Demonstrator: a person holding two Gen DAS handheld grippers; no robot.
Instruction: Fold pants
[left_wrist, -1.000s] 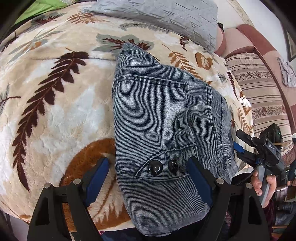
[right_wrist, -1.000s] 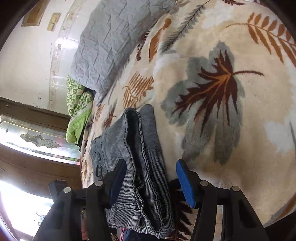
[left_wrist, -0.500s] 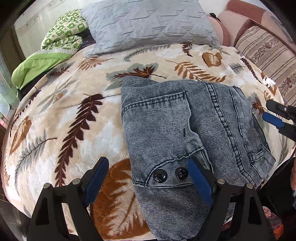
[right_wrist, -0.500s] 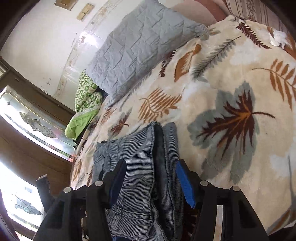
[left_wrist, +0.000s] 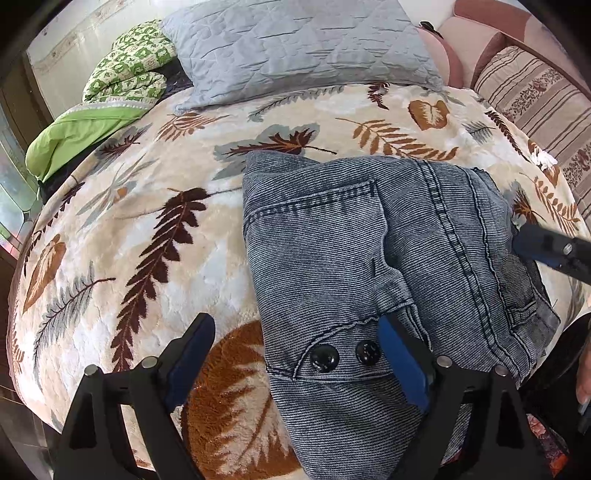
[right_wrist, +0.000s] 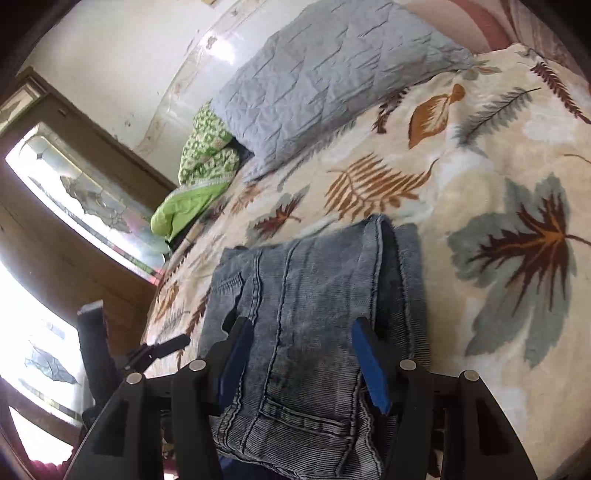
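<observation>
Grey-blue denim pants (left_wrist: 332, 258) lie folded in a thick bundle on the leaf-patterned blanket (left_wrist: 122, 236), near its front edge. My left gripper (left_wrist: 297, 358) hovers over the waistband end, by two black buttons (left_wrist: 325, 358). Its jaws are opening, and the pads do not press on the cloth. In the right wrist view the pants (right_wrist: 314, 291) show a back pocket at the near end. My right gripper (right_wrist: 303, 365) stands open above that end, and the cloth spreads wider than its pads. One right-gripper finger (left_wrist: 546, 251) reaches in over the bundle's right side.
A grey quilted pillow (left_wrist: 295, 48) lies at the head of the bed. A green quilt (left_wrist: 107, 107) is folded at the far left. A striped cushion (left_wrist: 535, 96) and pink headboard stand at the right. A window and wooden frame (right_wrist: 74, 206) border the bed's left side.
Both cameras have tipped up and rolled, so the pillow and green quilt now show in full. The left jaws stand slightly wider. The pants still lie in the same place on the blanket.
</observation>
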